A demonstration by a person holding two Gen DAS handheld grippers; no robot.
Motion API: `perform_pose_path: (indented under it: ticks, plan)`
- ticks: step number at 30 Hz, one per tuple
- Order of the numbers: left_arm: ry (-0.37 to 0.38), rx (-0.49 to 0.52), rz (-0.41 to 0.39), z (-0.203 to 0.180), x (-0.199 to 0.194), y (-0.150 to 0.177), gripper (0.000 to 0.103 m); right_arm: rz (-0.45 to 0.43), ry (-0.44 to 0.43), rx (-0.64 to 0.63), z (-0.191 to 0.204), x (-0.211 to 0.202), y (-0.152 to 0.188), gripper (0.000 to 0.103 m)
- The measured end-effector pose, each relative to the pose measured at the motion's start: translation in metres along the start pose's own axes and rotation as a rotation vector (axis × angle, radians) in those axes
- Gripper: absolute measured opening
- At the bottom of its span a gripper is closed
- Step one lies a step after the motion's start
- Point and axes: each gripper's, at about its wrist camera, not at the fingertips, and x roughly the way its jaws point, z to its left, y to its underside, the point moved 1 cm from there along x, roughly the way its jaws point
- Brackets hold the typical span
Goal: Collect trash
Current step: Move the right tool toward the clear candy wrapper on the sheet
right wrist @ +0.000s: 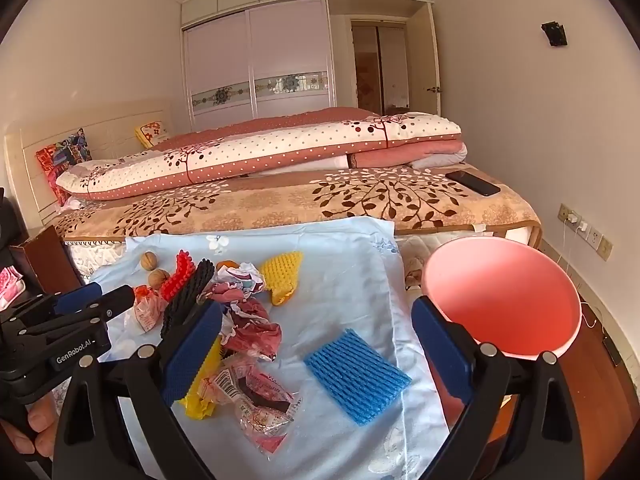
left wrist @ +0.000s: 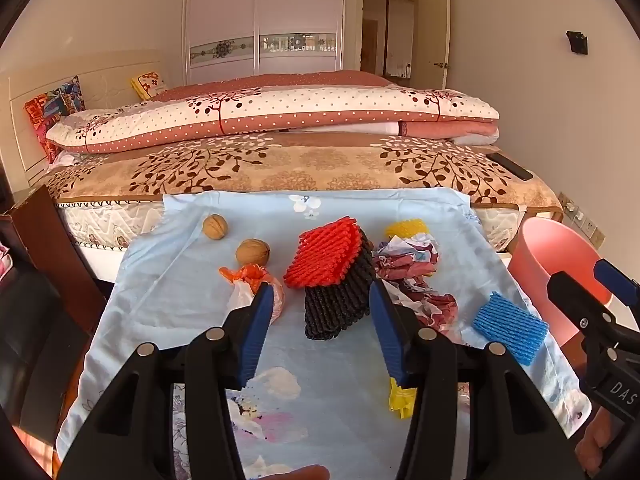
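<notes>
Yellow foam net [left wrist: 401, 399] partly hidden behind the left gripper's right finger [left wrist: 390, 336]; pink bin [left wrist: 560, 276] cut by the right gripper [left wrist: 600, 304]; wrapper [right wrist: 256, 404] print illegible.

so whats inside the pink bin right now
Nothing shows inside the pink bin: the right wrist view looks into its mouth and sees only bare pink wall. The nearest part of the bottom is hidden behind the right gripper's fingers.
</notes>
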Motion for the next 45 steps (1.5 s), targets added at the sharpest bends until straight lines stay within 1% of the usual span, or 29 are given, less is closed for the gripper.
perform_pose_path:
  ticks: [5,11,13,30,45]
  plan:
    - [0.004,-0.006,0.002,0.0,0.0,0.0,0.051,0.008,-0.001,-0.003,0.001,0.002,0.001,0.094]
    - [0.005,-0.007,0.002,0.001,0.0,0.0,0.051,0.019,0.006,-0.002,-0.008,0.002,-0.008,0.094]
    - [0.003,-0.007,0.003,0.0,0.0,0.0,0.051,0.006,0.021,-0.015,0.001,0.001,-0.001,0.094]
    - [0.005,-0.013,0.017,0.006,0.003,0.003,0.051,0.031,0.057,-0.001,-0.004,0.007,0.001,0.094]
    - [0.014,-0.014,0.025,0.006,0.005,0.006,0.051,0.046,0.111,0.007,-0.009,0.009,0.003,0.094]
